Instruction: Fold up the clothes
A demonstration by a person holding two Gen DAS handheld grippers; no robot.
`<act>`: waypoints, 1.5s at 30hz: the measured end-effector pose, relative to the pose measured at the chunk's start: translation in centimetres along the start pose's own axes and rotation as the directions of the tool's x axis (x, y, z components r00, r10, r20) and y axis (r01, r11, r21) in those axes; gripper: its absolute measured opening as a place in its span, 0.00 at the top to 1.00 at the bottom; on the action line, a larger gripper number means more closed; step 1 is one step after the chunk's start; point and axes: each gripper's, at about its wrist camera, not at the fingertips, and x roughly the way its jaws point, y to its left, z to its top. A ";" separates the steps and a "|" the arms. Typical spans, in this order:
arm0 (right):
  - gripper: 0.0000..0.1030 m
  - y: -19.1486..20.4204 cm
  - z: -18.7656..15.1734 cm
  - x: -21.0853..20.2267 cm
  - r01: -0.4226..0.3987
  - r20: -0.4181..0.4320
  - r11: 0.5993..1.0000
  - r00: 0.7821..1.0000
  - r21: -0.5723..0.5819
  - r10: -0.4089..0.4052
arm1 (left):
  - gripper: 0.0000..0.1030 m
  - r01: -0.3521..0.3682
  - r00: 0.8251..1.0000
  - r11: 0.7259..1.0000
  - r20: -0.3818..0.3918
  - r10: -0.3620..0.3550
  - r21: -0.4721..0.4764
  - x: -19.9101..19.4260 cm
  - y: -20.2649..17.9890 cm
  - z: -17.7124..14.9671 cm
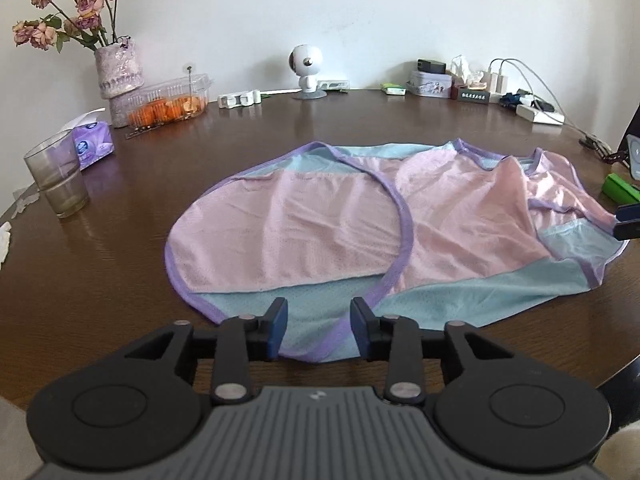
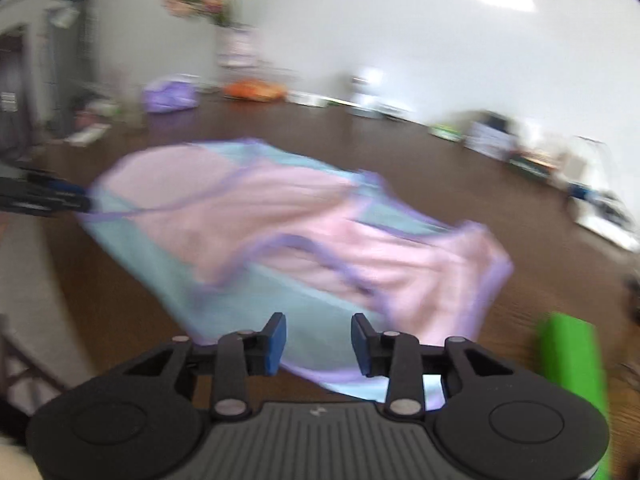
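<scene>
On the brown table [image 1: 120,260], the pink-and-blue garment [image 1: 320,232] lies flat; left claw [image 1: 319,330] and right claw [image 2: 319,344] both spread at its near edges

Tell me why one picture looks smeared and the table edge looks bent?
Right wrist view: motion blur smears the garment and the clutter behind it. Left wrist view: sharp; the fisheye lens bows the table, and window light glares off the wood.

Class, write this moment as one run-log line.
garment: spread on table, unfolded | left gripper: open at near hem | right gripper: open, view blurred
</scene>
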 end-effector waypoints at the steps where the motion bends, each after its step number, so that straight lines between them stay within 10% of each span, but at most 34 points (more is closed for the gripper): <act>1: 0.69 -1.0 -0.3 0.3 0.062 -0.021 0.998 0.998 0.018 -0.061 | 0.63 0.003 1.000 1.000 -0.004 -0.003 0.002 0.2 -0.1 0.1; 6: 0.98 -3.0 -2.2 0.6 0.193 -0.085 0.976 0.979 0.104 -0.185 | 0.63 0.020 1.000 1.000 -0.023 -0.020 0.014 1.3 -0.7 0.5; 10: 0.96 -3.4 -3.2 -0.5 0.184 -0.088 0.971 0.981 0.150 -0.173 | 0.63 0.032 0.999 0.999 -0.036 -0.031 0.025 2.0 -1.2 0.7; 15: 0.64 -3.6 -0.3 -0.7 0.147 0.022 0.981 0.988 0.129 -0.151 | 0.63 0.054 0.998 0.998 0.010 -0.054 0.026 2.3 -0.9 3.1; 22: 0.71 -8.2 5.1 6.4 0.292 -0.013 0.948 0.956 0.126 -0.293 | 0.63 0.023 1.000 0.995 -0.002 -0.023 0.094 7.9 -1.0 9.9; 28: 0.68 -12.4 7.1 9.3 0.232 -0.041 0.954 0.973 0.190 -0.228 | 0.63 -0.033 0.999 0.989 -0.036 0.039 0.146 15.5 0.0 16.4; 33: 0.94 -11.7 6.6 11.7 0.180 -0.115 0.973 0.980 0.145 -0.164 | 0.72 -0.081 0.990 0.985 -0.099 0.097 0.155 20.6 -1.8 17.1; 41: 0.96 -13.2 6.5 12.0 0.352 -0.106 0.928 0.934 0.119 -0.340 | 0.80 -0.168 0.982 0.976 -0.067 0.179 0.137 20.7 -0.8 16.0; 45: 0.83 -11.3 6.8 8.7 0.205 -0.019 0.963 0.979 0.174 -0.205 | 0.80 -0.213 0.973 0.965 -0.052 0.223 0.151 20.3 -0.7 15.5</act>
